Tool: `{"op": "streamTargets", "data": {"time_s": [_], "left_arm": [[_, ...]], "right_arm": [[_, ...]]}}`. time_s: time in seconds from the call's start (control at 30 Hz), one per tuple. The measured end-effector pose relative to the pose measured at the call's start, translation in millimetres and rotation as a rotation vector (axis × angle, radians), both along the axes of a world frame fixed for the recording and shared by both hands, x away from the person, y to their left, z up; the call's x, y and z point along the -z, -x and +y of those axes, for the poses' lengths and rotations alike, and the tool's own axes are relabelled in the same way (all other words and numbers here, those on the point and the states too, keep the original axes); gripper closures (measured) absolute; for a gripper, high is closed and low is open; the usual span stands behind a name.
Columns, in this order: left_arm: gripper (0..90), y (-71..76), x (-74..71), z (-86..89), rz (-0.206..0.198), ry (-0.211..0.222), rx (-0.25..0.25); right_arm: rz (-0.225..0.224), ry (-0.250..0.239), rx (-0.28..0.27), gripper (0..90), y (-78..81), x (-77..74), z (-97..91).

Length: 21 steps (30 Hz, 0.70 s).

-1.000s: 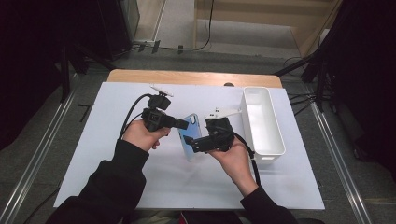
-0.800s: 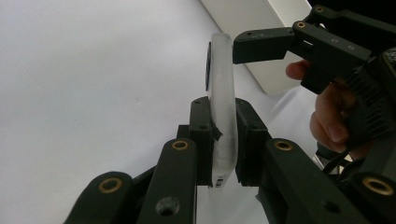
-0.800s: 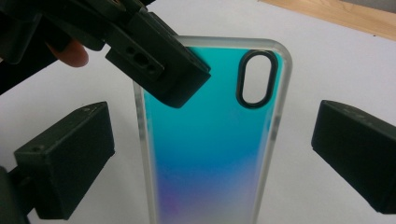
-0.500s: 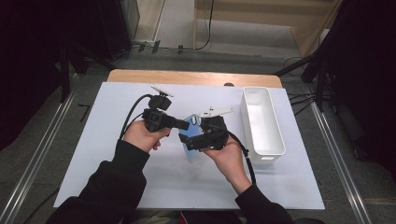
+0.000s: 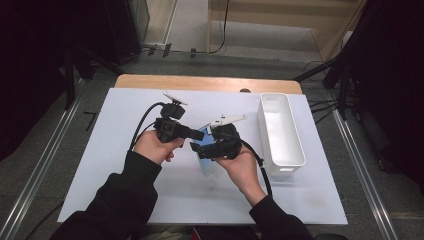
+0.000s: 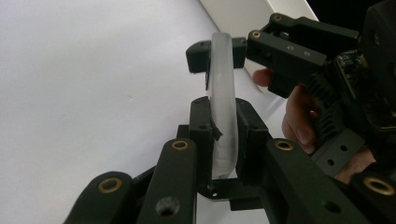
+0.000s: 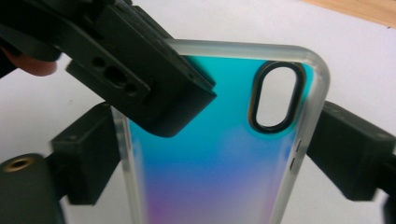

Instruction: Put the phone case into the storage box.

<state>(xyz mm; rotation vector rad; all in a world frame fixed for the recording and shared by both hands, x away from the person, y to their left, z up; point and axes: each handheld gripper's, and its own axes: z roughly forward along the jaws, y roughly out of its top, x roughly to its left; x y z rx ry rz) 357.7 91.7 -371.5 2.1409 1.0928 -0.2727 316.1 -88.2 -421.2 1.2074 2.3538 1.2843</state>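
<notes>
A: Where's the phone case [image 7: 219, 158]?
B: Above the table [image 5: 115, 165], clamped flat in the left gripper [image 6: 223, 140]. The right gripper [image 7: 205, 154], jaws just closing, straddles its edges.
A: Done?
B: Likely mid-handover; the white bin [image 5: 287, 150] stands empty.

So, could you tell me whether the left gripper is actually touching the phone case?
Touching. In the left gripper view, the left gripper has its two jaws closed against both faces of the phone case, which is seen edge-on, with no gap showing.

Even overhead light brightens the white table [image 5: 125, 200]; surroundings stay dark, and close-ups are softly blurred.
</notes>
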Motion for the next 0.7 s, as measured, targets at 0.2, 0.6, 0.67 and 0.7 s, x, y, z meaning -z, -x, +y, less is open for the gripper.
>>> {"op": "streamTargets", "data": {"time_s": [0.2, 0.6, 0.67, 0.7], "left_arm": [[78.9, 0.3, 0.1, -0.2, 0.001, 0.001, 0.0], [68.3, 0.5, -2.9, 1.9, -0.017, 0.012, 0.008], [64.7, 0.8, -4.1, 2.4, -0.022, 0.017, 0.005], [64.2, 0.7, -5.2, 3.0, -0.023, 0.012, 0.008]], "right_arm": [[0.008, 0.0, -0.007, 14.3, 0.1, -1.2, -0.8], [0.014, 0.001, -0.022, 14.8, 0.0, -7.3, -3.8], [0.02, -0.002, -0.024, 14.8, 0.2, -7.7, -4.3], [0.021, -0.003, -0.028, 14.8, 0.1, -7.7, -4.6]]}}
